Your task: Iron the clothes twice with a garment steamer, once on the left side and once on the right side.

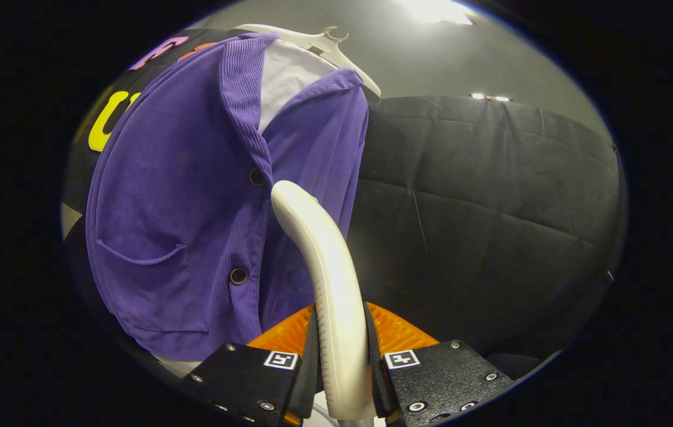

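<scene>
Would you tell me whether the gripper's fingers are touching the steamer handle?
Touching: the gripper view shows the gripper with both fingers pressed against the steamer handle, no gap either side.

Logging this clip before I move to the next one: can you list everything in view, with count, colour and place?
Cardigan: one, purple, buttoned, with a front pocket, hanging ahead of the tongs.
Inner garment: one, white, showing at the cardigan's open neck.
Hanger: one, white, carrying the cardigan at the top.
Garment steamer: one, white, curved; handle between the fingers, head up against the cardigan's front near the buttons.
Booth wall: black quilted cloth, behind and beside the cardigan.
Ceiling lights: bright, above the wall.
Tongs: one pair, both fingers pressing the steamer's handle.
</scene>
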